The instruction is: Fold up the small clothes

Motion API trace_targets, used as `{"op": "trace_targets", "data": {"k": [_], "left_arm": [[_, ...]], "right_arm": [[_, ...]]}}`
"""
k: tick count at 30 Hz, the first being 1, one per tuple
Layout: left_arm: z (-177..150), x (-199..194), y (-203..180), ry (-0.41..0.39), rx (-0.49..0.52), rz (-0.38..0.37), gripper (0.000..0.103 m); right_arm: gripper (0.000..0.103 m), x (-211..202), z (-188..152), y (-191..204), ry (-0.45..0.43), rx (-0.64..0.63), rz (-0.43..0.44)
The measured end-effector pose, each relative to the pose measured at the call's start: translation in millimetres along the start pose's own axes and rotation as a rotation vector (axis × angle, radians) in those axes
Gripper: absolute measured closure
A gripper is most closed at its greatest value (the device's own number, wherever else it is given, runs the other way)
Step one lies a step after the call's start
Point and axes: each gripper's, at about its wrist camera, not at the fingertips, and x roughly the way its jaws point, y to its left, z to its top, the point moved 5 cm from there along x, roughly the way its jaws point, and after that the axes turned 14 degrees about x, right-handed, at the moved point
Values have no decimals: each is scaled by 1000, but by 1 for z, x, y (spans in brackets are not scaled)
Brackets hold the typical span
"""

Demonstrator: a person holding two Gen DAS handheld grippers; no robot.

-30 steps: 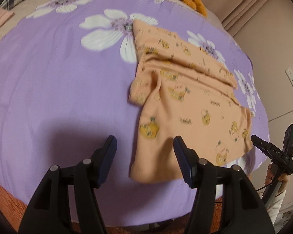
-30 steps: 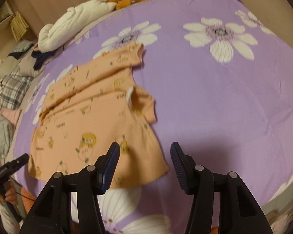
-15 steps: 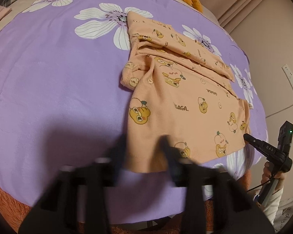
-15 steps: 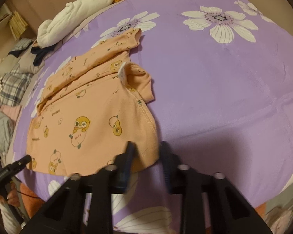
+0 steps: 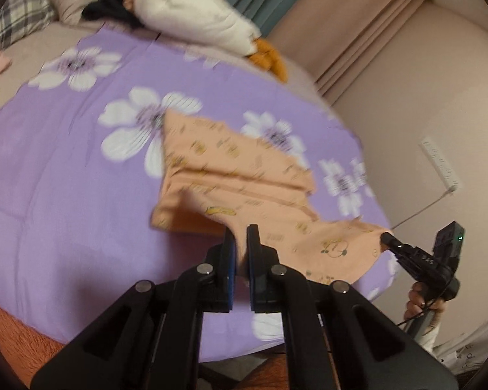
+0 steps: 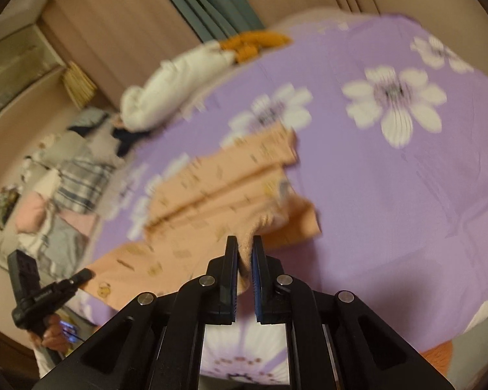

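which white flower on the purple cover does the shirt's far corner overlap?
The big flower on the purple cover, left of centre in the left wrist view: the orange shirt covers its right-hand petals. The other flowers lie beside the shirt or farther off.

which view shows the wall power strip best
The left wrist view. The white power strip sits on the wall right of the bed, its cord trailing down. The right wrist view looks toward the other side of the room, across the orange shirt, and does not show it at all.

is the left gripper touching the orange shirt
Touching. The left wrist view shows the left gripper closed on the orange shirt hem, fabric pinched between its fingers.
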Motion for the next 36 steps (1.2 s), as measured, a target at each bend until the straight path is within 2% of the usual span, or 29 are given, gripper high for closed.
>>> {"op": "trace_targets", "data": {"k": [4, 8, 11, 16, 21, 29, 36], "left_arm": [[10, -24, -12, -39, 25, -27, 97], [7, -41, -15, -31, 24, -51, 97], [-2, -50, -17, -14, 45, -35, 97], [-23, -51, -7, 35, -2, -1, 97], [-33, -45, -1, 60, -54, 0, 97], [-16, -33, 3, 39, -52, 12, 97], [12, -17, 17, 4, -65, 16, 97]], "right_arm": [[94, -22, 5, 18, -58, -27, 42], [94, -38, -1, 20, -85, -21, 51], [94, -47, -8, 19, -89, -14, 59], [94, -51, -14, 13, -83, -1, 37], [94, -45, -15, 6, -67, 24, 25], [94, -30, -3, 8, -74, 30, 17], [94, -13, 16, 13, -85, 27, 7]]}}
